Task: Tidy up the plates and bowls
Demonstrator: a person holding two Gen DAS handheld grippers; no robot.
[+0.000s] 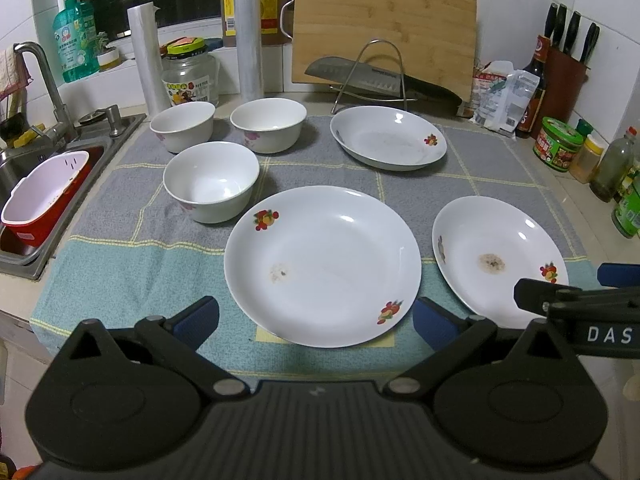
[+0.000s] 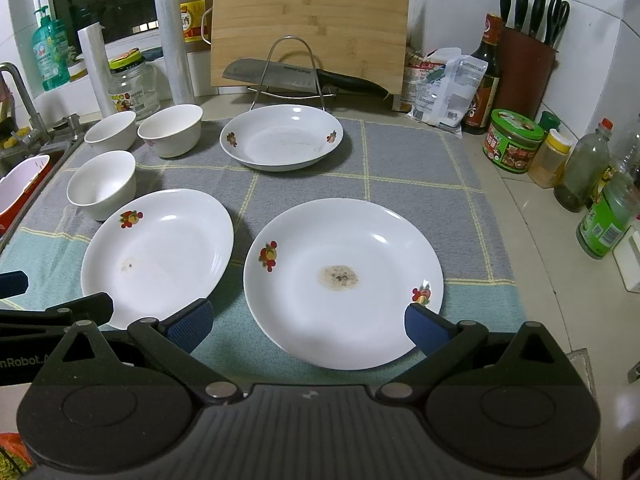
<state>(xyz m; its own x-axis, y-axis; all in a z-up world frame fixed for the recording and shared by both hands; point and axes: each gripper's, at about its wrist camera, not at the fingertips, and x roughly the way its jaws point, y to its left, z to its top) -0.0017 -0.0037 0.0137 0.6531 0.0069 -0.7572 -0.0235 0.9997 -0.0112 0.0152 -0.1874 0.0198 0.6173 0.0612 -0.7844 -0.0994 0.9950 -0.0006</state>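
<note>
Plates and bowls sit spread over a checked cloth [image 1: 120, 264] on the counter. From the left wrist camera, the left gripper [image 1: 316, 316] hovers with its blue-padded fingers spread wide, holding nothing; the near plate [image 1: 320, 264] lies just ahead between them, a brownish stain on its floor. To the gripper's right lies the stained plate [image 1: 496, 256], partly covered by the other gripper's body, which reads "DAS" before the frame cuts it off. Ahead and left stand three bowls — the closest bowl [image 1: 212, 180] touching the near plate's rim, two behind it. The far plate [image 1: 388, 138] rests ahead, before a knife [image 1: 380, 78] on a wire rack.

From the right wrist camera, the right gripper [image 2: 308, 322] is likewise spread and empty, the stained plate [image 2: 344, 280] just ahead between its fingers. The near plate [image 2: 160, 256] lies to its left — beside it, rims close. The left gripper's body shows "mRobot". Jar and bottle labels to the right are too small to read.
</note>
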